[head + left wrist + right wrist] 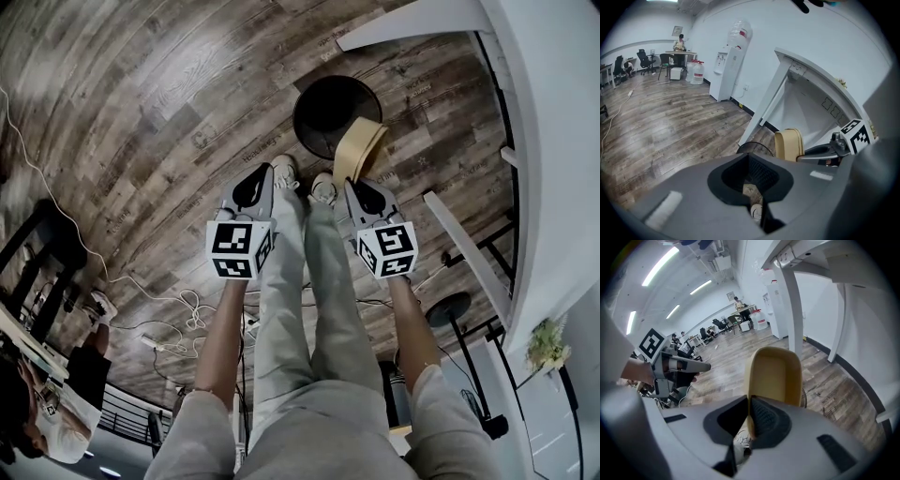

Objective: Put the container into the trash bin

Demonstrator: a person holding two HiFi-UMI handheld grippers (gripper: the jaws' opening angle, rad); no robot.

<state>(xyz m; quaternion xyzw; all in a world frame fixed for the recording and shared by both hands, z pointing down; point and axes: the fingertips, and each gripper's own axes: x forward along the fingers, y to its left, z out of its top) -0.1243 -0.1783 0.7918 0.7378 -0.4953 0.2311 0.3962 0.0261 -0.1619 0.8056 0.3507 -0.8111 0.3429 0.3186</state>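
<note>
A tan, trough-shaped container [361, 150] hangs tilted over the near rim of a round black trash bin [328, 108] on the wood floor. My right gripper [354, 185] is shut on the container's edge. In the right gripper view the container [776, 376] stands upright out of the jaws of my right gripper [750, 420], with the bin's rim [804, 398] peeking out behind it. My left gripper [265, 172] hovers beside it to the left, shut with nothing in it. The left gripper view shows the container [789, 144] and the bin's rim [752, 146] just ahead.
My legs and shoes [284, 171] stand right before the bin. A white table frame [773, 93] rises to the right of the bin. Cables [178, 309] trail over the floor at the left. A water dispenser [733, 56] stands against the far wall.
</note>
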